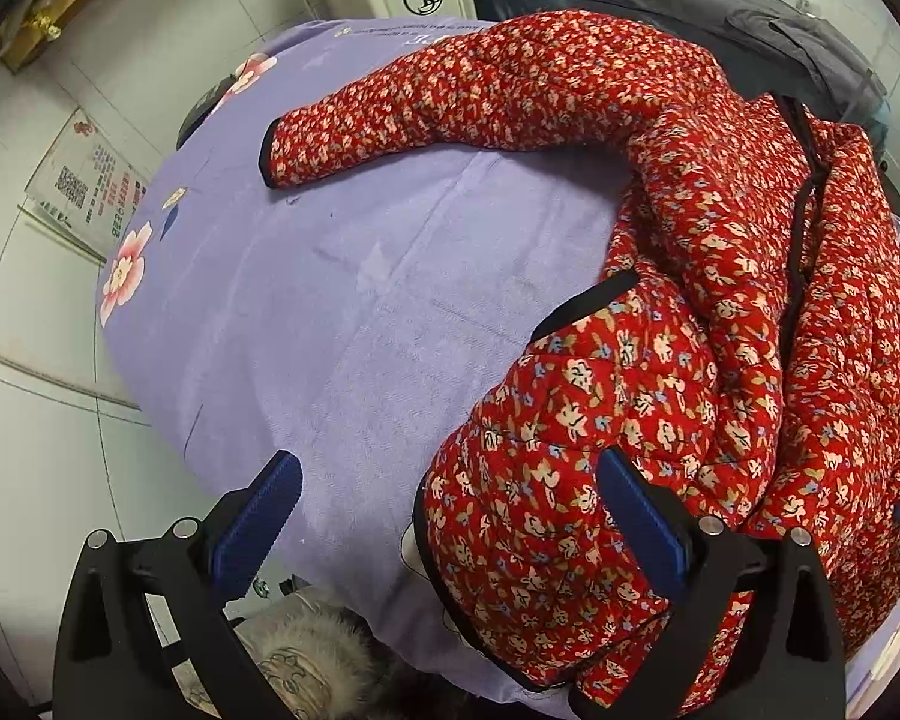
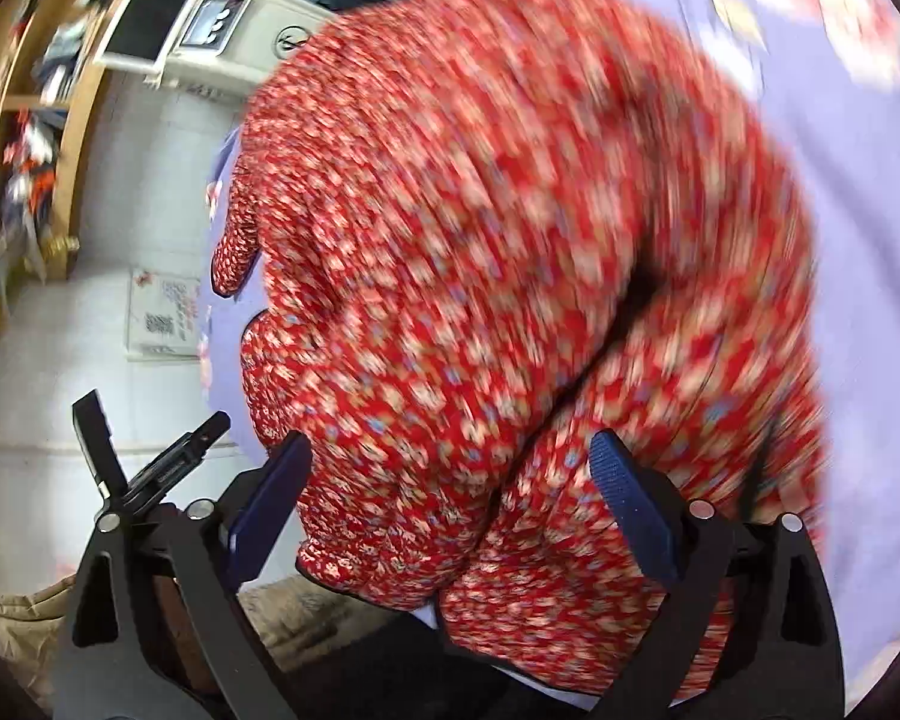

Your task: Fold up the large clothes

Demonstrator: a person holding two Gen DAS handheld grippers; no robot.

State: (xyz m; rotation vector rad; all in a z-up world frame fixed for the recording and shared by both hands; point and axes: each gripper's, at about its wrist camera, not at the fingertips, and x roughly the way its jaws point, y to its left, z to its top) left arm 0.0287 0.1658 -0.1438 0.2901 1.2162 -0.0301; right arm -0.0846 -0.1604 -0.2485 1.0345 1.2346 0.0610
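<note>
Red floral jacket (image 1: 720, 312) on lilac sheet (image 1: 342, 324); left gripper (image 1: 450, 516) and right gripper (image 2: 456, 498) both spread, empty.

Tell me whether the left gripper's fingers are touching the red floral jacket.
Cannot tell. In the left wrist view the left gripper stands open; one finger overlaps the red floral jacket, but neither contact nor gap shows plainly.

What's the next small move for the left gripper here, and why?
Probably shift the left gripper toward the sleeve cuff and close on it, to fold that sleeve back over the jacket. It is open with nothing pinched, and the sleeve lies stretched out across the purple sheet, away from the bunched body. The right gripper is open too, over the jacket, in a blurred view.
</note>
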